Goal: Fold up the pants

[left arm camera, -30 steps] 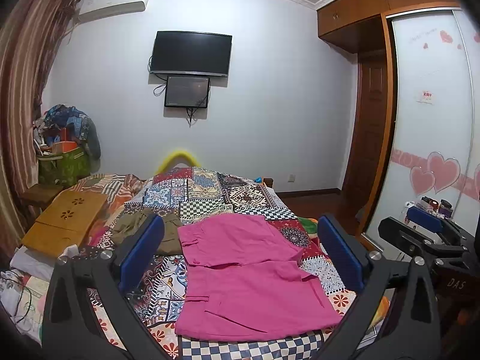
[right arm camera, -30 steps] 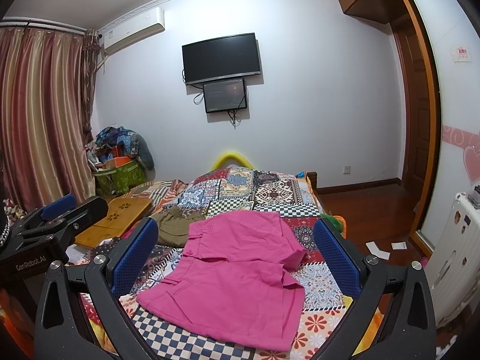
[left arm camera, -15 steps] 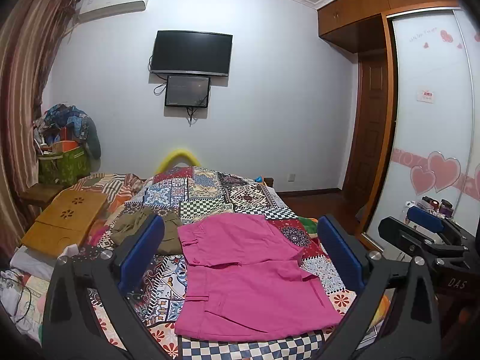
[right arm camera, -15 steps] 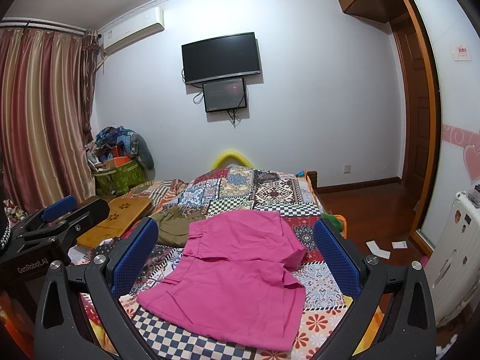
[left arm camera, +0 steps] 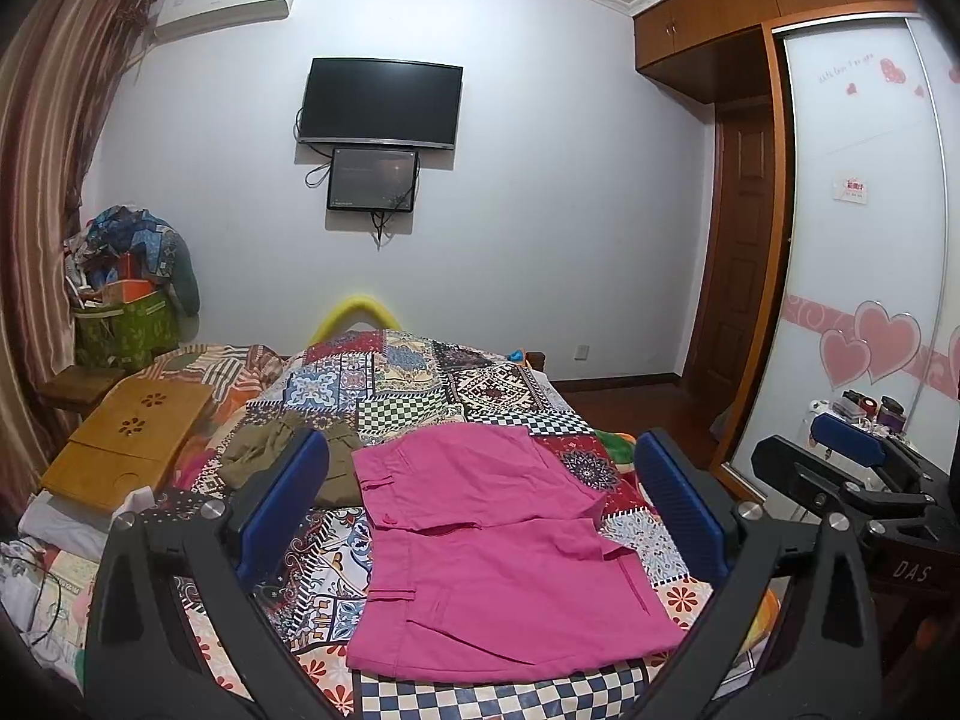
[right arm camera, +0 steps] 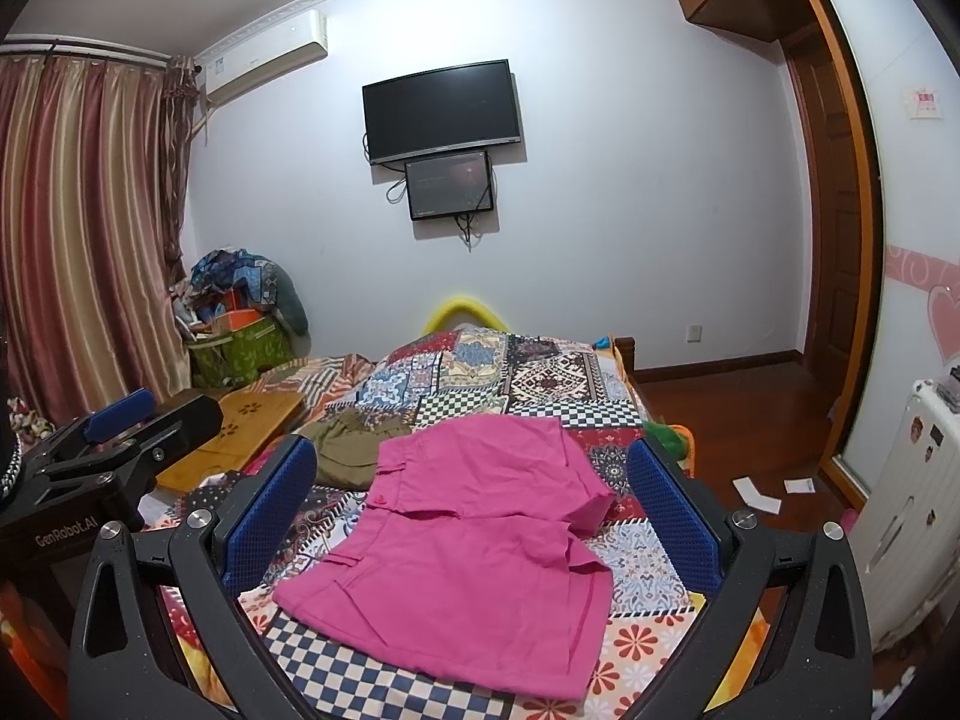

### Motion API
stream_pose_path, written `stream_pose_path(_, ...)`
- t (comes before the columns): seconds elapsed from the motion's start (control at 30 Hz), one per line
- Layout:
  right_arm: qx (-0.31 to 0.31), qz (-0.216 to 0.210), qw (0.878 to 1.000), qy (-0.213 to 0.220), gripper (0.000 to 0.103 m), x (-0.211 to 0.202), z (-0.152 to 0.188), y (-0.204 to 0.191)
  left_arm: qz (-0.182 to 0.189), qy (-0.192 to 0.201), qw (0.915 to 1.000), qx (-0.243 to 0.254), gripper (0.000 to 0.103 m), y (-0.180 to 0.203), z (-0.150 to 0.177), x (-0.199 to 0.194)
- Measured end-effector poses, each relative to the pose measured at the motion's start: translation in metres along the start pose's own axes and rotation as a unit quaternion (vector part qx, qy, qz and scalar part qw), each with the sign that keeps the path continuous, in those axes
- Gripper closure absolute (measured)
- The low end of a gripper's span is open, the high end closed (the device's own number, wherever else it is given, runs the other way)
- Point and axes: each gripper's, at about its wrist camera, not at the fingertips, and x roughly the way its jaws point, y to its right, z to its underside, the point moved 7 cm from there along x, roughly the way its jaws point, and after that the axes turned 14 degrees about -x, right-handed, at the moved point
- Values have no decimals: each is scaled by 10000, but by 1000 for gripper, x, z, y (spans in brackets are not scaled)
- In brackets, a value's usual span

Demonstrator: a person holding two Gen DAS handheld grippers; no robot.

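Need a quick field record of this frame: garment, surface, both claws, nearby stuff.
garment: pink pants, spread flat, unfolded
surface: patchwork bedspread
left claw: open, above the pants, not touching
right claw: open, above the pants, holding nothing
nearby: olive garment left of the pants; wooden lap tray at the bed's left edge

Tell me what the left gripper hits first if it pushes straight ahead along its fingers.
Probably the pink pants spread on the bed: they fill the gap between the open left gripper's fingers. Depth is unclear.
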Motion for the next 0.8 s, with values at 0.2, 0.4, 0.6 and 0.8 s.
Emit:
stream_pose_path(0.2, 0, -1, 10000, -1, 0, 0, 0, 0, -4, -8, 10000, 8, 0, 0, 0, 0)
stream_pose_path(0.4, 11, 0, 10000, -11, 0, 1, 1, 0, -8, -12, 10000, 0, 0, -1, -1, 0)
stream_pose_path(0.6, 59, -34, 9999, -106, 0, 10, 4, 0, -48, -55, 10000, 10, 0, -5, 0, 7)
stream_pose_path(0.8, 65, 5, 9996, -258, 0, 30, 9, 6, -176, -122, 9998, -6, 0, -18, -1, 31)
